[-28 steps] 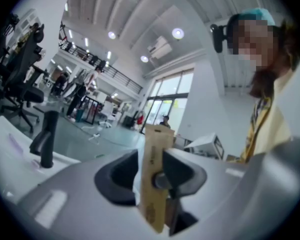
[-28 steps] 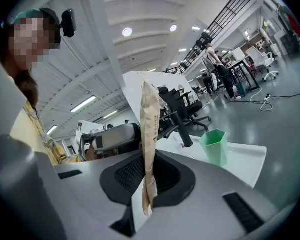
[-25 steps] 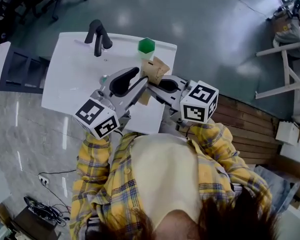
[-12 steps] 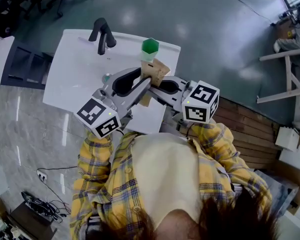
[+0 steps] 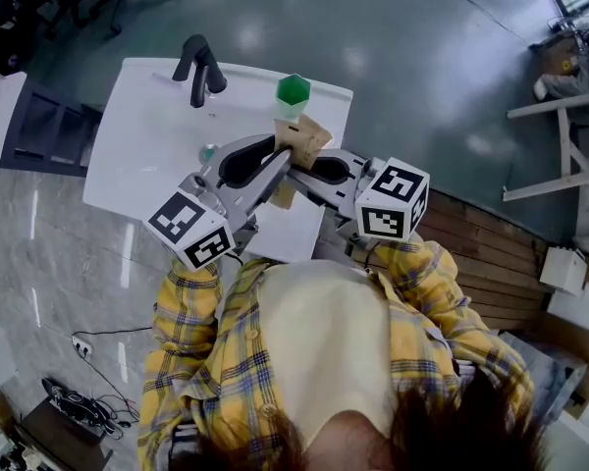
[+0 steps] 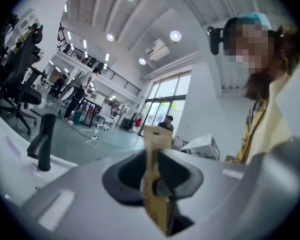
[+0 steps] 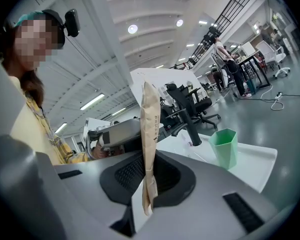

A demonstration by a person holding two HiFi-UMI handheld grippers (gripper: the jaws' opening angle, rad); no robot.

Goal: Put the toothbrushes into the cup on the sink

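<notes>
my right claw point(image 7: 148, 181) grips the brown paper packet point(image 7: 150, 126); my left claw point(image 6: 159, 181) has just been closing onto it too.

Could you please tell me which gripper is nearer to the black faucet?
Left. The left gripper, jaws just closing on the paper package, lies on the faucet side; the right gripper holds it from the far side.

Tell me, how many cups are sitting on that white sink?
1. A green angular plastic cup stands near the white sink's far edge, right of the black faucet. The brown paper packet held above hides part of the sink, so another may be hidden.
</notes>
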